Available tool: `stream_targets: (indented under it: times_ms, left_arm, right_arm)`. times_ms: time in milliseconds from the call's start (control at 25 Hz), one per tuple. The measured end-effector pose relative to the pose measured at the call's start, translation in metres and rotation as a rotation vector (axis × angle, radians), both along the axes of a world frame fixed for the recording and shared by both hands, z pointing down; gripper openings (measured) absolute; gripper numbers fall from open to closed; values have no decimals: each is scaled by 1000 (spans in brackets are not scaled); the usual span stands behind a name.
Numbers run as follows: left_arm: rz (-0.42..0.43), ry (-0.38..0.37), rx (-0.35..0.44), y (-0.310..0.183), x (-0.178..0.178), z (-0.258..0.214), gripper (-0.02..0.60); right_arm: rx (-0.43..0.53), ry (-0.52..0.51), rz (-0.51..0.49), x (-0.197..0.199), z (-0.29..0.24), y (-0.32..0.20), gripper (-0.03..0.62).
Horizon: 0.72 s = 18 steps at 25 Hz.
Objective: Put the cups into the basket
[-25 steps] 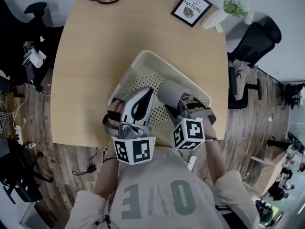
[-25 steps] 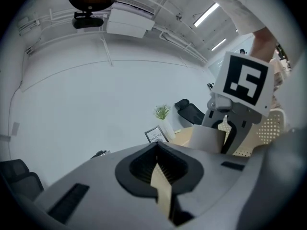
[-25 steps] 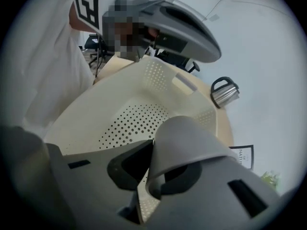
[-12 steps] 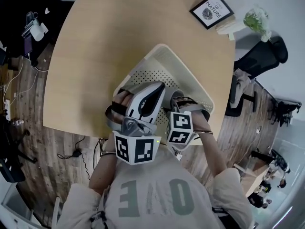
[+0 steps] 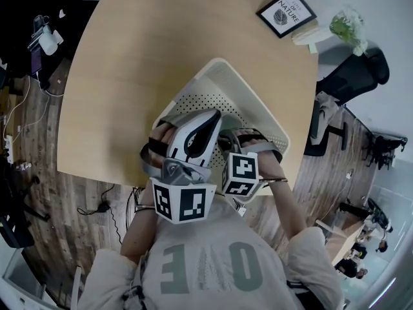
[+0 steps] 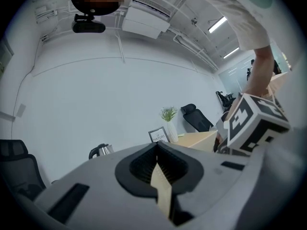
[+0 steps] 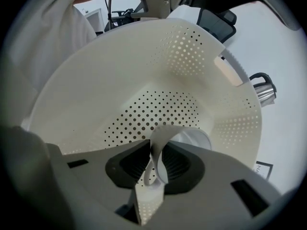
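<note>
The right gripper (image 7: 156, 151) is clamped on the thin rim of a pale grey cup (image 7: 184, 137). In the right gripper view, at lower centre of the frame, its two dark pads pinch the cup's wall, which is squeezed into a narrow fold between them. The cup lies on its side, its open mouth turned toward the lower left, down inside the white perforated basket (image 7: 144, 66), whose dotted floor and sloping walls fill most of that frame. Whether the cup touches the basket floor cannot be told.

The left gripper (image 6: 157, 152) has its jaws brought together with nothing between them; only a thin sliver of tan tabletop shows through the seam. It is tipped up toward the room, so its view takes in a kettle (image 6: 100, 150) at lower left, a framed print (image 6: 157, 134) and a small plant (image 6: 168, 114) at centre, and the right gripper's marker cube (image 6: 253, 121) at the right edge.

In the head view both grippers sit side by side over the near end of the basket, at the frame's centre, on the light wooden table (image 5: 161, 44).
</note>
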<state>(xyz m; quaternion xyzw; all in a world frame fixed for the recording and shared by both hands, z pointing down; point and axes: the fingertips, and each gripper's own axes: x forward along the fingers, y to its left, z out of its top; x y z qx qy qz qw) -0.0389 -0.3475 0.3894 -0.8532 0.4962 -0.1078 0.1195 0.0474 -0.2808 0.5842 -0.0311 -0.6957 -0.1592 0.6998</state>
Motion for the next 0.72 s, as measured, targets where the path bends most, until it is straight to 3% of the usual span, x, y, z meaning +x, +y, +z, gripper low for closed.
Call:
stream_targets:
  times_ms: [240,440,600,720]
  left_arm:
    - [6,-44,-1,4,2,4,9]
    - [10,-92,-5,5,4,7,9]
    - [17,-52,3,9,10,-5,9]
    - [37,-64,41,13,17,-18,9]
  right_arm:
    - [12,-41,18,-2,-16,1,71]
    - [35,-134,82,-5,-45,-1,75]
    - [71,-268,172,-8,-81,-1,92]
    - [118,-408,246,-14,-112,-2,92]
